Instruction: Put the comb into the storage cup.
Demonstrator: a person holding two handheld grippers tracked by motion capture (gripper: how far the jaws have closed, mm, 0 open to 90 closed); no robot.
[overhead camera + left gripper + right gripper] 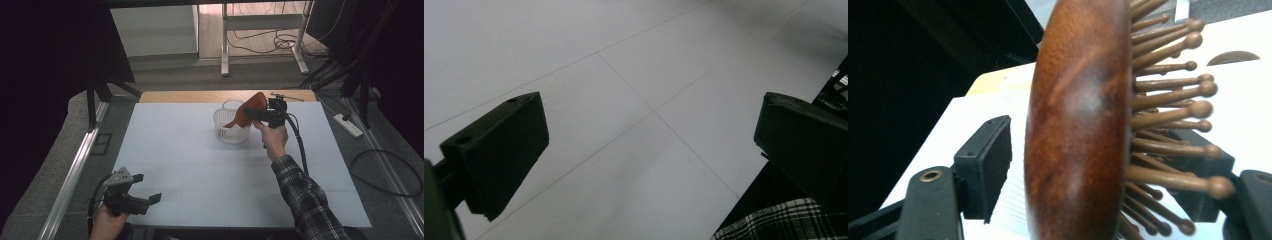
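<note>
Two hand-held tools over a pale grey counter (200,165). Step in hand, by the look of it: release of a reddish-brown wooden hairbrush (248,109) into a round white ribbed plastic basket (231,132) at the far middle of the counter.

Right tool (256,113): jaws spread to either side of the brush head, no longer pinching. In the right gripper view, a clear gap between the near black pad (995,160) and the smooth wooden back; far jaw tucked behind the ball-tipped wooden pins (1168,90), contact there too hidden to tell.

Position of the hairbrush: handle end down inside the basket, oval head tilted up and out over the right-hand rim, standing between the spread jaws and level with them.

For a clean release:
- Widen the jaws enough to clear both the back and the pin tips before any retreat.
- Draw the tool straight back along its own line, away from the basket, never sideways across the pins; a snagged pin would probably drag the brush out or tip the light basket.
- Watch for a lean settling against the rim.

Left tool (147,187): jaws wide apart and empty, low over the near left corner of the counter, well apart from the basket.
</note>
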